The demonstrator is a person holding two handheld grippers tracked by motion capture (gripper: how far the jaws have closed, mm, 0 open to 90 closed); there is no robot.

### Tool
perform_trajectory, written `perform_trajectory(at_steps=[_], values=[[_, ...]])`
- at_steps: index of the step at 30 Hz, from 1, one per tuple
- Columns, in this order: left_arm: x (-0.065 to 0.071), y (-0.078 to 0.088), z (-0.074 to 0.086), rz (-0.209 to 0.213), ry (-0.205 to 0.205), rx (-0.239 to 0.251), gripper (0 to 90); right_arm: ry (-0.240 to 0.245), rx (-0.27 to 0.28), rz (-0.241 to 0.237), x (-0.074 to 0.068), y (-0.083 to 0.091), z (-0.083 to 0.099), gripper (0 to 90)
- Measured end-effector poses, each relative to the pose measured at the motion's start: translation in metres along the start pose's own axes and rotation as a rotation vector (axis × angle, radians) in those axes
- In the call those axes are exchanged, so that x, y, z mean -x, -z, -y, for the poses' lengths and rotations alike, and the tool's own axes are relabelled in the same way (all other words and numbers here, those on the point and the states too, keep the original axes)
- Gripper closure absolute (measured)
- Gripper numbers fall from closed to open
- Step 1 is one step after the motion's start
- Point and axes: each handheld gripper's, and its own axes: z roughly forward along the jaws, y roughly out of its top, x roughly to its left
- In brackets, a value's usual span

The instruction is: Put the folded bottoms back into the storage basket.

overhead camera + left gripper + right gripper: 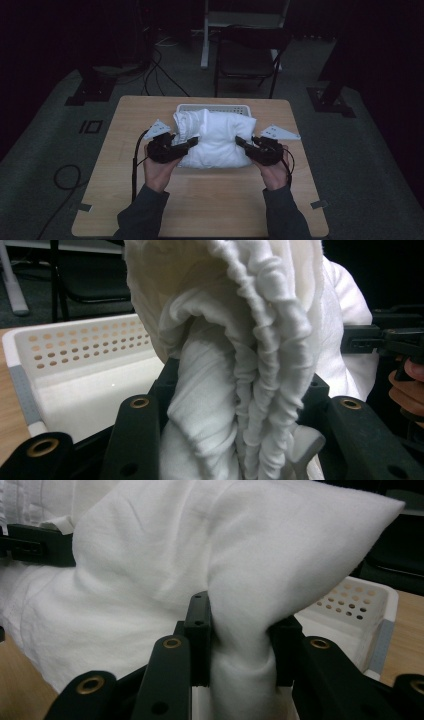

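The soft white folded cloth bundle [216,138] hangs between the two grippers, over the far middle of the light wooden worktop [200,200] and in front of a white perforated plastic basket [213,107]. The left gripper [191,143] is clamped on the bundle's left edge, the right gripper [240,141] on its right edge, each pointing inward toward the other.

The left gripper view shows a gathered, ruffled hem of the cloth [260,365] squeezed between its black jaws, with the basket's holed wall [75,342] behind. The right gripper view shows a smooth pinched fold [240,645] pressed between its jaws and the basket's corner [370,605] beyond.

From above, both forearms in dark sleeves come in from the near edge, the left hand [160,170] and right hand [272,172] gripping from below with the wrists turned inward.
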Motion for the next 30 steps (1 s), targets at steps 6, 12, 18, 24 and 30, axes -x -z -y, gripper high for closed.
perform_trajectory(at_steps=[6,12,18,24,30], values=[[-0.004,-0.003,-0.006,-0.001,0.005,0.003,53.1,0.001,0.003,0.009,0.002,-0.003,-0.007,70.2],[-0.008,-0.008,-0.01,-0.006,0.003,0.002,53.2,0.016,0.001,0.02,0.005,-0.007,-0.012,70.2],[-0.012,-0.012,-0.014,-0.011,0.004,0.004,53.3,0.013,0.0,0.027,0.008,-0.012,-0.016,70.3],[-0.016,-0.016,-0.016,-0.012,0.006,0.006,53.3,0.011,0.001,0.033,0.011,-0.015,-0.019,70.3],[-0.02,-0.02,-0.018,-0.013,0.012,0.012,53.3,0.008,0.003,0.037,0.014,-0.019,-0.023,70.3]])
